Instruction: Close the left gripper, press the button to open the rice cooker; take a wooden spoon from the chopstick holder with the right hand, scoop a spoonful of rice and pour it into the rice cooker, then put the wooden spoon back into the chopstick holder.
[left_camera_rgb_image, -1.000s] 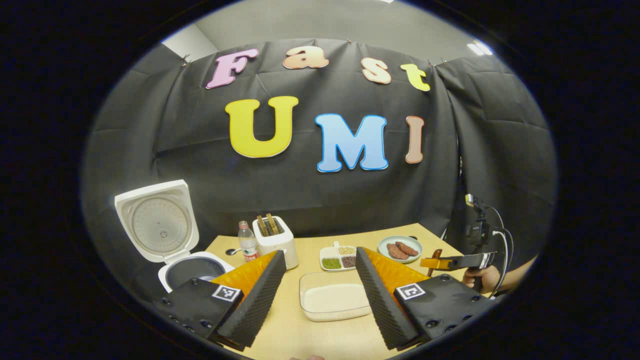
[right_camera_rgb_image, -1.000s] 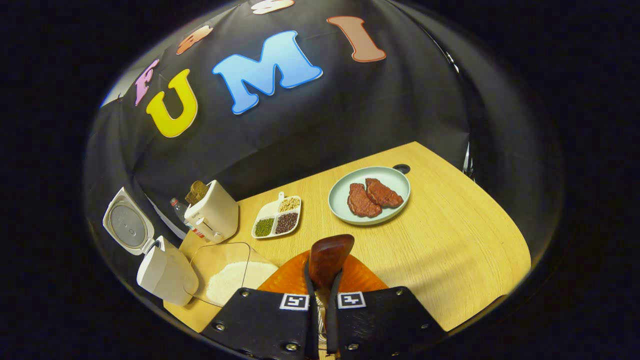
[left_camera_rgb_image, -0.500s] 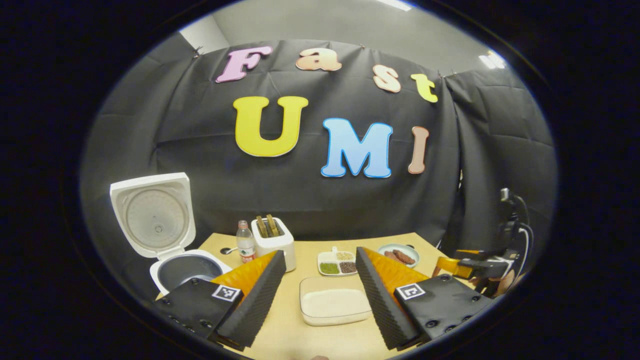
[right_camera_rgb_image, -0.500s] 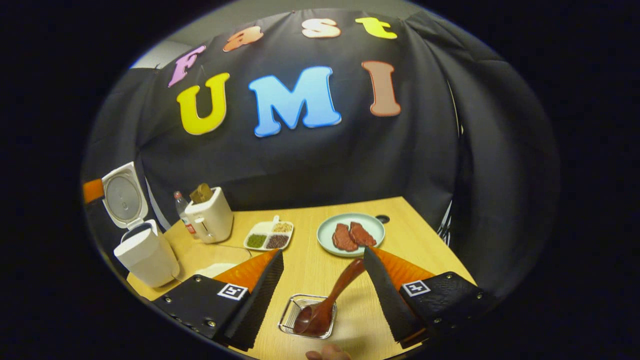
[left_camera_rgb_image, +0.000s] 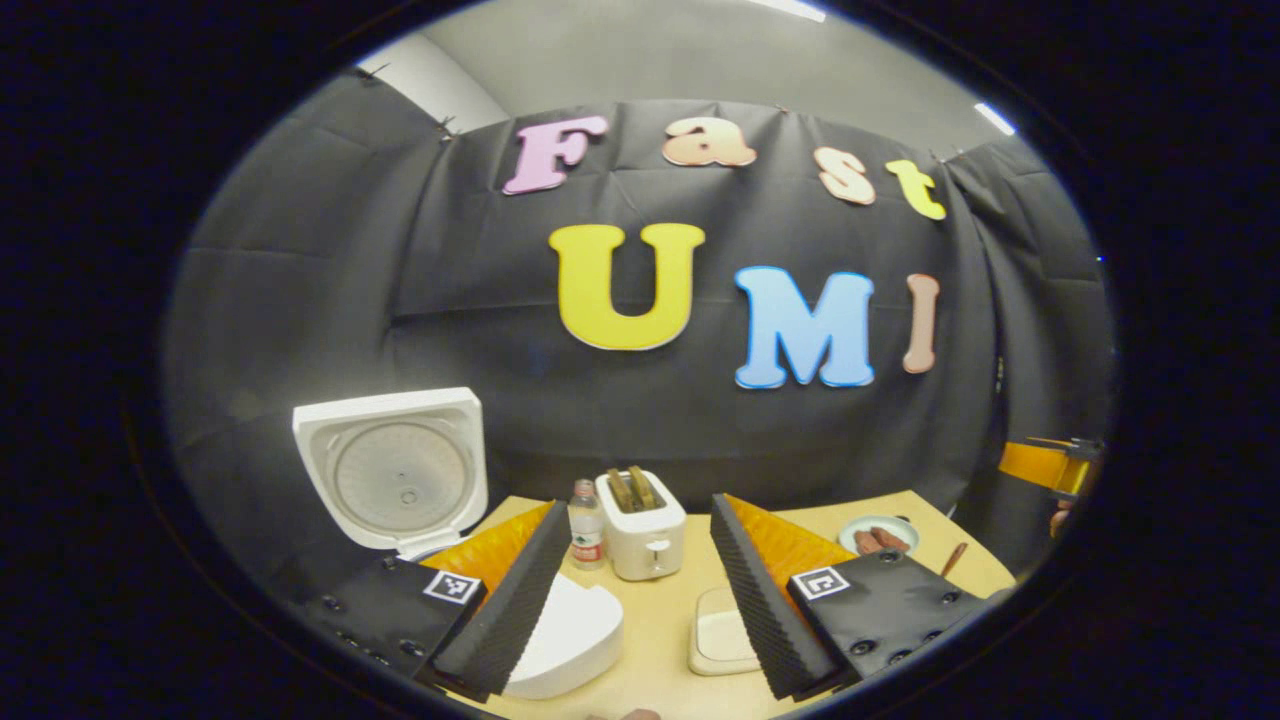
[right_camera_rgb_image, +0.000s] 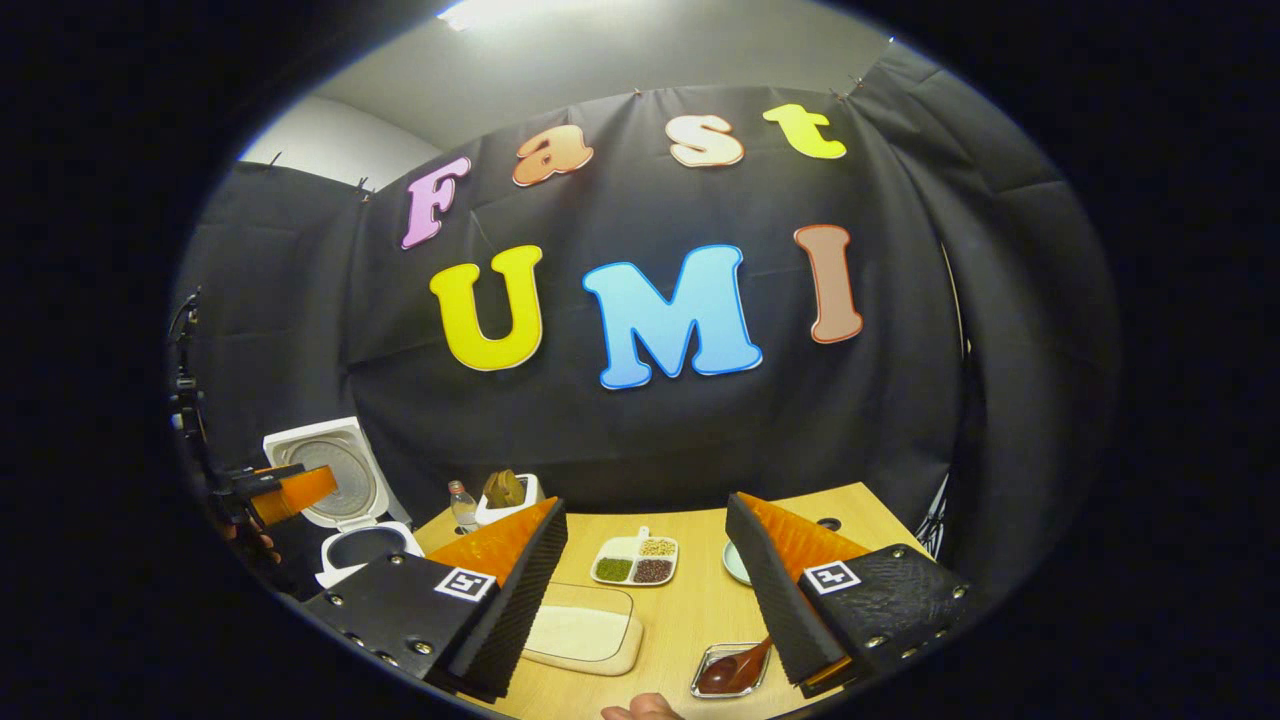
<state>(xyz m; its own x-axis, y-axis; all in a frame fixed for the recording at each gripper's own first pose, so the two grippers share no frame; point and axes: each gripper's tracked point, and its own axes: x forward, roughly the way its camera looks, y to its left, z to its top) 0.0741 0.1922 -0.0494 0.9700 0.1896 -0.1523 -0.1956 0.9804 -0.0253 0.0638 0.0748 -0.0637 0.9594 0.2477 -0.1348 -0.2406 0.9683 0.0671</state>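
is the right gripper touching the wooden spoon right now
Apart. The right gripper view shows the right gripper open, the brown wooden spoon lying in the clear chopstick holder between its fingers.

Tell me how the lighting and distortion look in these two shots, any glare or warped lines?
Left gripper view: strong fisheye bend, table edge curved; the open rice cooker lid evenly lit, no harsh glare. Right gripper view: bright ceiling light blown out at top; wooden spoon sharp, with a small highlight on its bowl.

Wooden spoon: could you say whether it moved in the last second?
Yes: the wooden spoon went from the right gripper into the chopstick holder, short of the plate.
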